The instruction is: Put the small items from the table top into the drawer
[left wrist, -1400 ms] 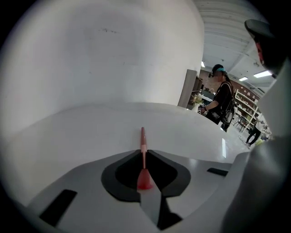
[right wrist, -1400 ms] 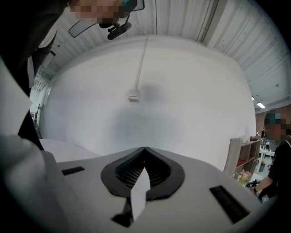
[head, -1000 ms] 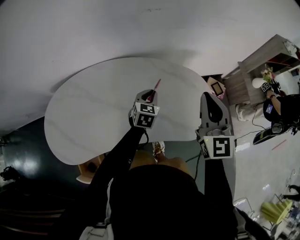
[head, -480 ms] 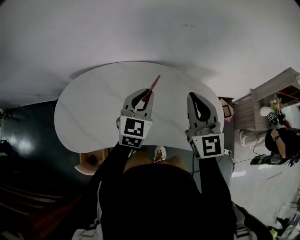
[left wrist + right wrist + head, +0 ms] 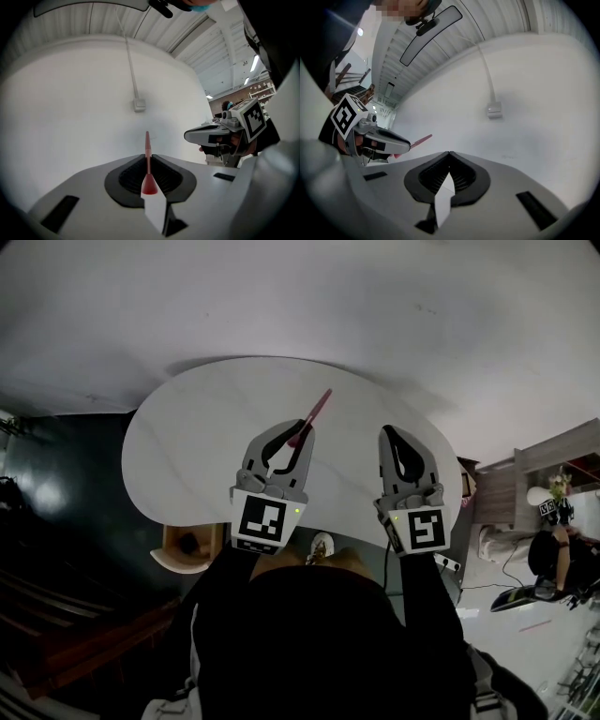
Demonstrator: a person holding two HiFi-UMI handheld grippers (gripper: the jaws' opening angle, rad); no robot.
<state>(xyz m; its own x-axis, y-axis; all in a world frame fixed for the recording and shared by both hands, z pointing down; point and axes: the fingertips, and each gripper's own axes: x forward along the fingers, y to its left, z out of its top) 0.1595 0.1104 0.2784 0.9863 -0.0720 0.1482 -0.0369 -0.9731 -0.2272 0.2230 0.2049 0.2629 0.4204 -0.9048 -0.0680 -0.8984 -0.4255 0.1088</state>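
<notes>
Grips slim red stick (image 5: 315, 412) in left tool (image 5: 300, 431) above white desk (image 5: 202, 432); shows right tool (image 5: 393, 433) closed, empty, alongside.

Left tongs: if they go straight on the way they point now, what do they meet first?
Nothing stands in the way up to the white wall; the tip of the red stick shut in the left tongs would likely touch it first, just below the small wall box. Depth is unclear.

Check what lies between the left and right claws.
Nothing but bare table, seen in the head view. The left claw is shut on a red stick. The right claw is shut and empty.
</notes>
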